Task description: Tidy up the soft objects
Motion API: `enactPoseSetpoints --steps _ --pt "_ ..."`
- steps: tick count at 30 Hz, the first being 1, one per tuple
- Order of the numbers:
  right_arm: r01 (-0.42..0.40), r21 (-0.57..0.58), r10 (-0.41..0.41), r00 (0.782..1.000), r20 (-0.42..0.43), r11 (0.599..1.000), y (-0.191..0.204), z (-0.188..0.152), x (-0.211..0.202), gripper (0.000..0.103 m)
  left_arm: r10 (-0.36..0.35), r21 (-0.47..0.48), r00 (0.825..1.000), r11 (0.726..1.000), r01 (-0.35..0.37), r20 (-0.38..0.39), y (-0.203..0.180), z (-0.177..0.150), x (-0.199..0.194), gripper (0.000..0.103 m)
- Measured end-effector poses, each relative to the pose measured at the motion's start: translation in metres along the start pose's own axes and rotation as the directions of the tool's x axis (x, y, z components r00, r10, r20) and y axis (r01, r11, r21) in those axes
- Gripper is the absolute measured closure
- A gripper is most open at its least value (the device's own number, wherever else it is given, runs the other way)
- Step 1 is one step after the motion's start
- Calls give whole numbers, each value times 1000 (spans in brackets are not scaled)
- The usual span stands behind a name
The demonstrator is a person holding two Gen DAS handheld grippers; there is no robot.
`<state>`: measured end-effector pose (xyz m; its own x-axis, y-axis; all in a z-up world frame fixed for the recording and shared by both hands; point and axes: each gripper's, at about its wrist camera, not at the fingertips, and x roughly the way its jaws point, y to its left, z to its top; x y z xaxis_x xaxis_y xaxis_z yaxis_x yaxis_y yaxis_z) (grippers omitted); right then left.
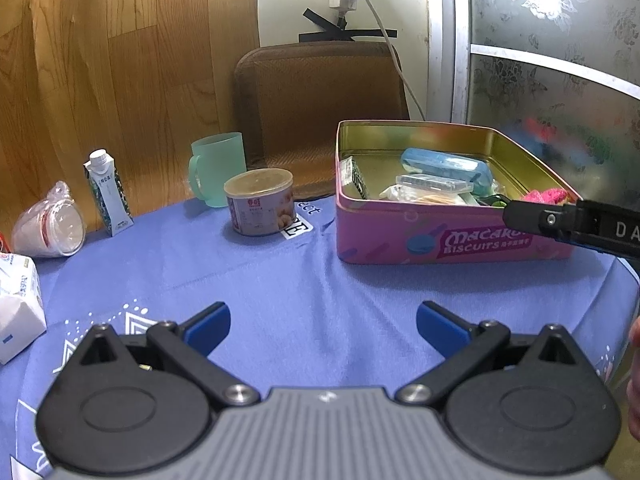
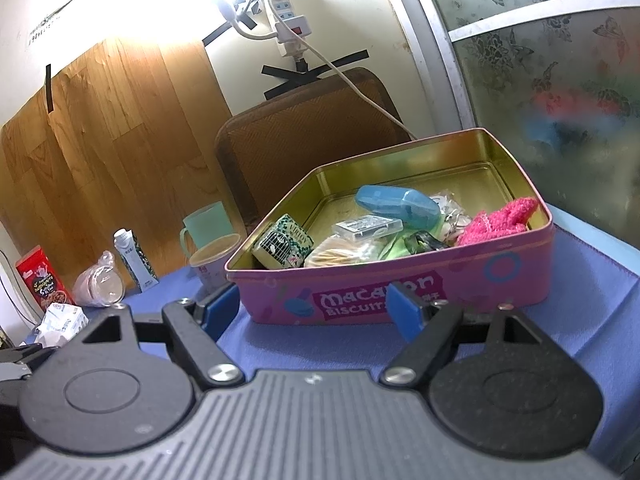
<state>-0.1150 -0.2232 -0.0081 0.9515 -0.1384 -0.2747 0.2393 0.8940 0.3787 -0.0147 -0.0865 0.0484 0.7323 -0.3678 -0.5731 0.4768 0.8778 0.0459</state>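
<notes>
Left hand-held gripper (image 1: 323, 330): jaws wide, nothing between them, over bare blue tabletop (image 1: 280, 280).
Right hand-held gripper (image 2: 314, 314): jaws wide, empty, just before the near wall of the pink tin (image 2: 460, 280).
Pink cloth (image 2: 500, 220): lies in the tin's right corner, against the wall.
Right view only: red box (image 2: 40, 276) at far left; patterned small box (image 2: 282, 246) inside the tin.
Left view only: round can (image 1: 260, 202) and green mug (image 1: 216, 168) standing clear, well left of the tin.
Open room: bare cloth between can and tin.
</notes>
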Motion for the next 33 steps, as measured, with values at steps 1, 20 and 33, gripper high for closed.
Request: enactPoseSetpoints --steps 1,20,33 --pt "0 -1 0 1000 -1 1000 0 -1 0 21 1 1 1000 1000 -1 0 0 0 0 0" --pt "-2 -5 2 1000 -7 1000 1 -2 1 21 8 4 999 1000 -7 -44 1 -1 7 0" --pt "-9 -8 9 1000 -16 1000 3 -3 2 21 12 -8 997 1000 -13 -82 4 -2 15 0"
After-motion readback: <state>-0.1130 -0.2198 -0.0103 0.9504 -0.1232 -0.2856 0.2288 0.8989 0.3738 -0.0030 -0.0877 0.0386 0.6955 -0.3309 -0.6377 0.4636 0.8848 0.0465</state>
